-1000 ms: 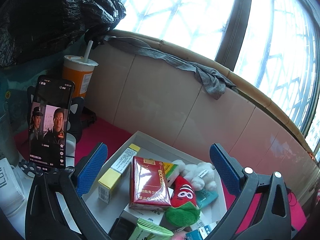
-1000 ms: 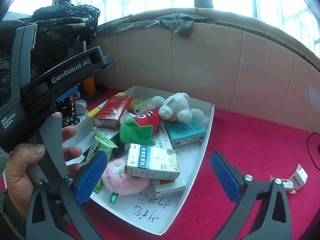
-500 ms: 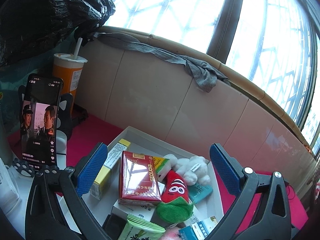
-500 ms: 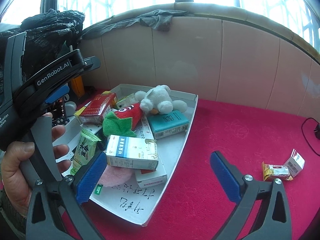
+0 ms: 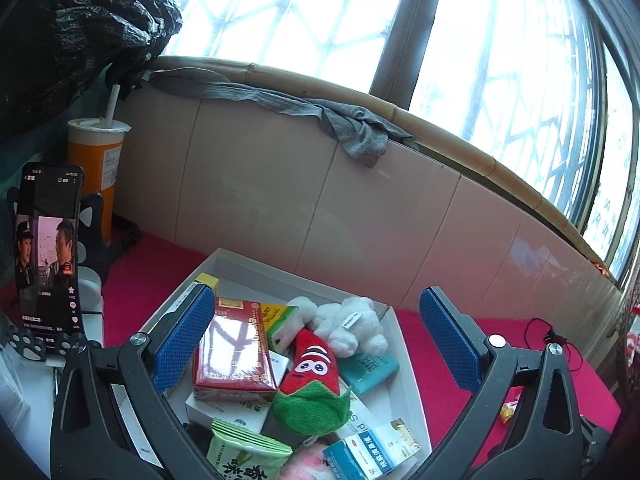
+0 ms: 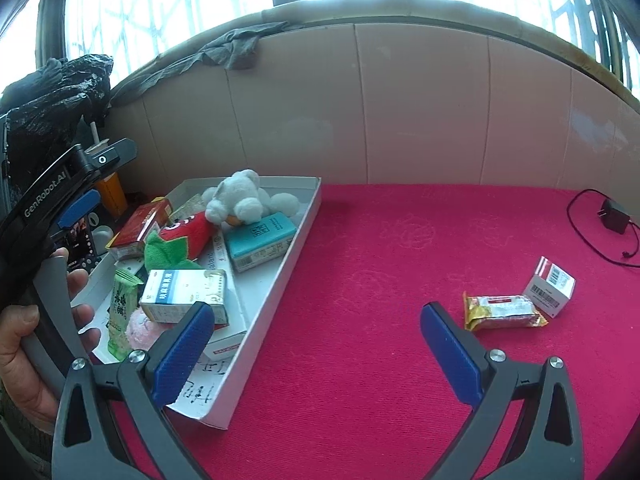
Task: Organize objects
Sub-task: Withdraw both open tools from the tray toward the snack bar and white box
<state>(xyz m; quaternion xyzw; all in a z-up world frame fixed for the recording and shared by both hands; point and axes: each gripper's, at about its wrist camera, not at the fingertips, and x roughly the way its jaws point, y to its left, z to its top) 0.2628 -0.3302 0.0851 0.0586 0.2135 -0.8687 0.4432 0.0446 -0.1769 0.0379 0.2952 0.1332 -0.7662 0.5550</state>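
A white box tray (image 6: 308,216) (image 5: 404,344) on the red cloth holds several items: a red carton (image 5: 234,350), a white plush (image 6: 240,196), a red-and-green plush (image 5: 312,380), a teal box (image 6: 262,240), a blue-and-white box (image 6: 184,292). A snack packet (image 6: 502,312) and a small white box (image 6: 550,286) lie loose on the cloth at the right. My left gripper (image 5: 316,348) is open and empty above the tray. My right gripper (image 6: 316,356) is open and empty over the cloth, right of the tray.
A phone on a stand (image 5: 48,256) and an orange drink cup (image 5: 96,168) stand left of the tray. A black bag (image 5: 72,28) hangs above. A charger and cable (image 6: 608,220) lie at the far right. A tiled wall (image 6: 400,112) backs the cloth.
The right gripper has swung to the right, away from the tray, bringing the loose packet and small box into fuller view. The left gripper view shifted slightly right over the tray.
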